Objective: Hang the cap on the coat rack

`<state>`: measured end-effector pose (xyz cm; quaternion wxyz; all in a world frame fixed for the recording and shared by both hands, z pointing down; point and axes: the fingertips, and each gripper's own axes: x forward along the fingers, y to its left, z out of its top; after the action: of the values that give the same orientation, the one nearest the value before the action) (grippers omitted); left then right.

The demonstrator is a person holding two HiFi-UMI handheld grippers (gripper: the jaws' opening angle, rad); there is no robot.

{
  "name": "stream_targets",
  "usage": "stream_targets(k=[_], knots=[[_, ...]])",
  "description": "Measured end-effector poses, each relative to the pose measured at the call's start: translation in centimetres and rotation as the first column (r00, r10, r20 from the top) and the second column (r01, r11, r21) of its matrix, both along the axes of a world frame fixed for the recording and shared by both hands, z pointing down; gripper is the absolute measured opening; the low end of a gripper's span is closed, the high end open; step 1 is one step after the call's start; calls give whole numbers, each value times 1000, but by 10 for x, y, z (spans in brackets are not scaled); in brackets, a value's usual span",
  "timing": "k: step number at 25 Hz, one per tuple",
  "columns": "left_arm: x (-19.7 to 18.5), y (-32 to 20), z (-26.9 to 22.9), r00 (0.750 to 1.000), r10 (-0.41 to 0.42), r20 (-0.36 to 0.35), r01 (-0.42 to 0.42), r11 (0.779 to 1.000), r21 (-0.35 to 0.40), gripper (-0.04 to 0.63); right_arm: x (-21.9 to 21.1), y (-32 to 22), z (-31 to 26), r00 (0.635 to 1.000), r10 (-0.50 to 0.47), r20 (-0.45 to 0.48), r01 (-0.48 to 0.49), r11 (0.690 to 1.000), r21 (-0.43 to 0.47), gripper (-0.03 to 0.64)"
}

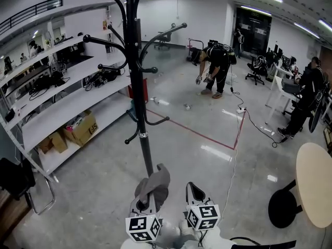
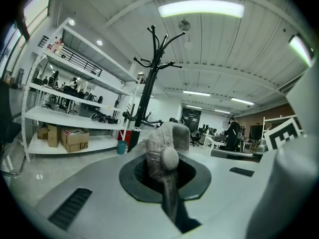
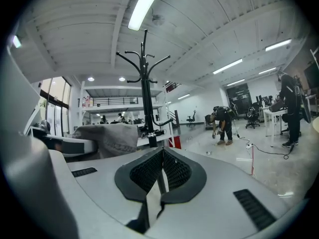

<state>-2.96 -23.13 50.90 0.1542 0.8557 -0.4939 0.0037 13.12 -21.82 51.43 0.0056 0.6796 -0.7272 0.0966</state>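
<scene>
1. Nearest to me is my left gripper. Its jaws are pressed together on a fold of the soft grey fabric cap. The crown bulges up out of the pads, and in the head view it drapes over the jaw tips, so the cap is in my left hand and not yet on any hook.
2. At 3 o'clock from it, just beside, is my right gripper. Its ribbed black pads meet with nothing between them. From that gripper's own view the cap shows off at 9 o'clock.
3. Next out is the tall black metal coat rack, at 12 o'clock from my left gripper. Its long axis is upright, a single straight pole. The cap covers the foot of the pole in the head view, so I cannot tell how near the base is.
4. Curved black hooks branch off the pole at several heights, a low pair and then higher tiers above. All of them sit above my jaw line in both gripper views.
5. My judgement is that the left hand, already in line with the pole, is the one to finish. The cap has to go up and forward toward 12 o'clock, with its open side turned to a hook tip.
6. Farther off, long white shelving with brown cardboard boxes runs at 10 o'clock. A red tape line on the floor and a bending person in dark clothes lie at 1 o'clock.
</scene>
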Motion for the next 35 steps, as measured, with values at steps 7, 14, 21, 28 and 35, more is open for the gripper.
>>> stream_targets(k=[7, 14, 21, 28, 35], knots=[[23, -37, -4, 999, -36, -9, 36, 999, 24, 6, 20, -45, -1, 999, -45, -4, 45, 999, 16, 10], [51, -64, -11, 996, -84, -10, 85, 996, 25, 6, 41, -85, -11, 993, -116, -8, 116, 993, 21, 11], [70, -88, -19, 990, -138, -6, 138, 990, 22, 6, 60, -118, -19, 984, -176, -13, 176, 984, 18, 10], [82, -106, -19, 981, -196, 2, 196, 980, 23, 6, 68, -144, -16, 971, -240, -9, 240, 971, 16, 9], [87, -112, -24, 977, -210, 27, 208, 976, 64, 6, 66, -161, -13, 963, -271, -1, 271, 962, 12, 10]])
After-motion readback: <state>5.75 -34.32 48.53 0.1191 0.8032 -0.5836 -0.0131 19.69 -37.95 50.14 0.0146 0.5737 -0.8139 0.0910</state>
